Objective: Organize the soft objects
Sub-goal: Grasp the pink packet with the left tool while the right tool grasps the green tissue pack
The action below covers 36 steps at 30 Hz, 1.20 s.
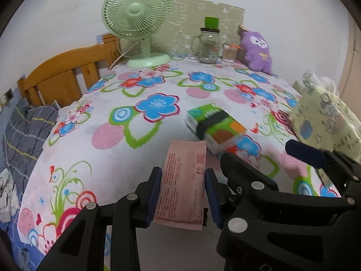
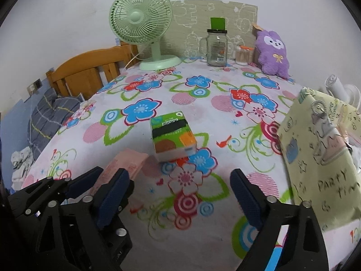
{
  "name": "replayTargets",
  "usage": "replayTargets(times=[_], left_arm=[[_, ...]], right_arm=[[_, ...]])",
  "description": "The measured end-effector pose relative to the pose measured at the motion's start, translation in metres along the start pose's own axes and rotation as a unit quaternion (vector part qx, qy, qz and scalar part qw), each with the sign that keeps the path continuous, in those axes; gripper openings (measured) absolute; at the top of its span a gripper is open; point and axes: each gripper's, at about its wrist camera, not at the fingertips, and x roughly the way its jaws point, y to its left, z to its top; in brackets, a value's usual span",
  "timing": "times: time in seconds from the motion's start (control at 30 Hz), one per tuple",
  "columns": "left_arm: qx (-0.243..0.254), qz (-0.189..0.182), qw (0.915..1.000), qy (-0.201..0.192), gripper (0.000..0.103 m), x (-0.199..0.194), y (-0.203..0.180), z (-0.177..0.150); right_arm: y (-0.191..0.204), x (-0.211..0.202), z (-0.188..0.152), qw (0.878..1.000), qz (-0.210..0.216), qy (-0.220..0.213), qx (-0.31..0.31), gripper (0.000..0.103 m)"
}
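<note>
Left claw (image 1: 183, 197) was pinching a pink tissue pack (image 1: 183, 180) between its pads; right claw (image 2: 178, 198) hung wide open and empty, green tissue pack (image 2: 172, 136) lying just ahead on the floral table (image 2: 90, 140).

On the floral cloth: one pink flat tissue packet (image 1: 183, 180), one green-and-orange tissue pack (image 2: 173, 136), one purple plush toy (image 2: 273, 53), one mint-green desk fan (image 2: 144, 27), one clear glass jar (image 2: 216, 47) (green-topped), one yellow patterned bag (image 2: 320, 155).

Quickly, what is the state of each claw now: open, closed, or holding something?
Left claw: closed on the pink tissue pack.
Right claw: open, holding nothing; green tissue pack lies ahead.
</note>
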Motion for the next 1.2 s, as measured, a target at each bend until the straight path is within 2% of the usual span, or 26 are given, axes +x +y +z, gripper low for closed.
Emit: replayTargets(times=[0.37,0.67,0.83,0.97,1.03,1.2], left_arm=[[-0.020,0.034,0.9992,0.000,0.039,0.024,0.015,0.020],[-0.032,0.044,0.9984,0.013,0.039,0.043,0.022,0.028],[-0.036,0.032,0.9985,0.028,0.039,0.049,0.024,0.028],[-0.033,0.030,0.9985,0.031,0.039,0.050,0.023,0.028],[-0.033,0.031,0.9985,0.032,0.039,0.050,0.022,0.028],[-0.032,0.025,0.9987,0.032,0.039,0.049,0.019,0.027]], right_arm=[[0.005,0.031,0.026,1.000,0.001,0.000,-0.012,0.090],[0.006,0.055,0.039,1.000,0.003,0.015,-0.019,0.089],[0.001,0.070,0.039,0.999,0.004,0.038,-0.004,0.076],[0.002,0.074,0.039,0.999,0.008,0.045,-0.004,0.070],[0.003,0.075,0.039,0.999,0.011,0.047,-0.005,0.062],[0.003,0.073,0.038,0.999,0.012,0.050,-0.001,0.058]])
